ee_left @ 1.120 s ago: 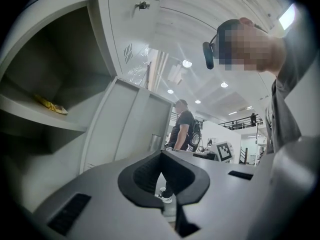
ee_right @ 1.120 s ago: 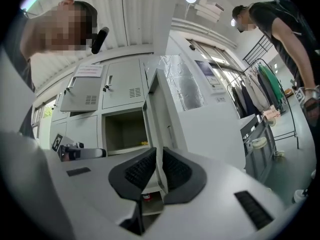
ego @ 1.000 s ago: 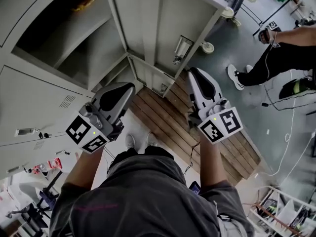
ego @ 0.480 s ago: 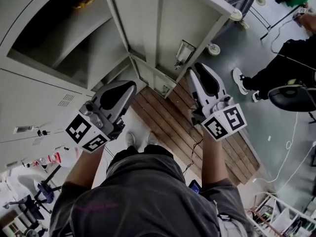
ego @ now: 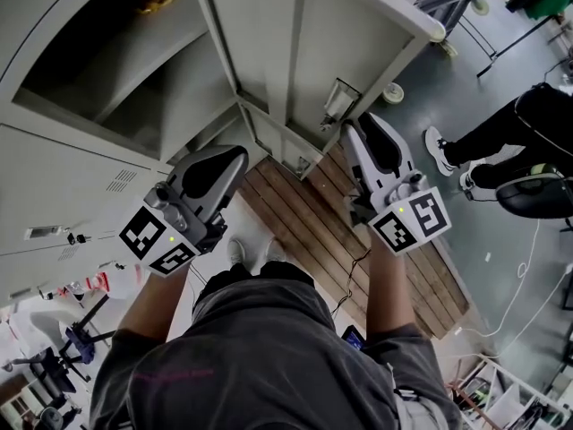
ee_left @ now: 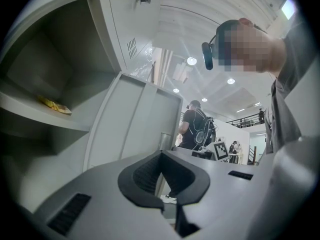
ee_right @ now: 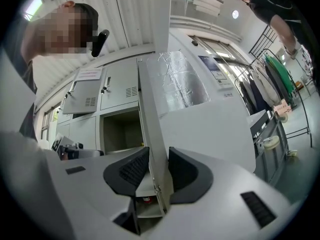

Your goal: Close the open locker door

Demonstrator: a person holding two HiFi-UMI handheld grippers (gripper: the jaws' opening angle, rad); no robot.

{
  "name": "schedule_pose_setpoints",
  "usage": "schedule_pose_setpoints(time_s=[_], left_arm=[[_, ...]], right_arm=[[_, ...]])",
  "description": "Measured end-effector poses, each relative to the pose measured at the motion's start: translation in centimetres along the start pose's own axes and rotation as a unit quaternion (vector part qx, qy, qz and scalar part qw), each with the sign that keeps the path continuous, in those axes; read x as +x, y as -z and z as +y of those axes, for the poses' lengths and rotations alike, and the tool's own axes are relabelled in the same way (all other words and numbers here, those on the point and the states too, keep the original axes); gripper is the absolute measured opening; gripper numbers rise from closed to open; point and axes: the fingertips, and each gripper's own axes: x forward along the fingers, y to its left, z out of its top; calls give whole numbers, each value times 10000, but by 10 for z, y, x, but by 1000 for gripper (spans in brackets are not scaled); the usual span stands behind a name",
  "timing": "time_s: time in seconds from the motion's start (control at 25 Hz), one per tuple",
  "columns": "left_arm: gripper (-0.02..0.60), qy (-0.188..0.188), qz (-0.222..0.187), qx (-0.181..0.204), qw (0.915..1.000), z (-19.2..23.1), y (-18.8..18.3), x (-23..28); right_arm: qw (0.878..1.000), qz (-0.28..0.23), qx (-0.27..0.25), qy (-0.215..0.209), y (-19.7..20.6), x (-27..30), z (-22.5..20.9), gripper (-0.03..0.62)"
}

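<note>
**Status: locker door open, right claw astride its edge**

At the far left we see the open compartment (ego: 134, 70), with a yellow item (ego: 159, 1) lying on a shelf. The left claw (ego: 233, 156) is held in front of the lockers, jaws together and empty. To its right the locker door (ego: 345, 38) stands swung out from the cabinet, not yet closed. The right claw (ee_right: 159, 152) straddles the door's edge. Its jaws have just been opening, and the pads (ee_right: 130, 169) stand apart with the edge between them, unclamped. A bystander's legs (ego: 506, 131) show at the far right.
</note>
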Motion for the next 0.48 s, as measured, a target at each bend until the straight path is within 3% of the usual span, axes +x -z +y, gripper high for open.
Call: schedule_pose_setpoints(time_s=[0.48], left_arm=[[14,-174,-76,-40,9998,1,-7,-9]], right_arm=[[9998,110,-23,-142,0,5,10,121]])
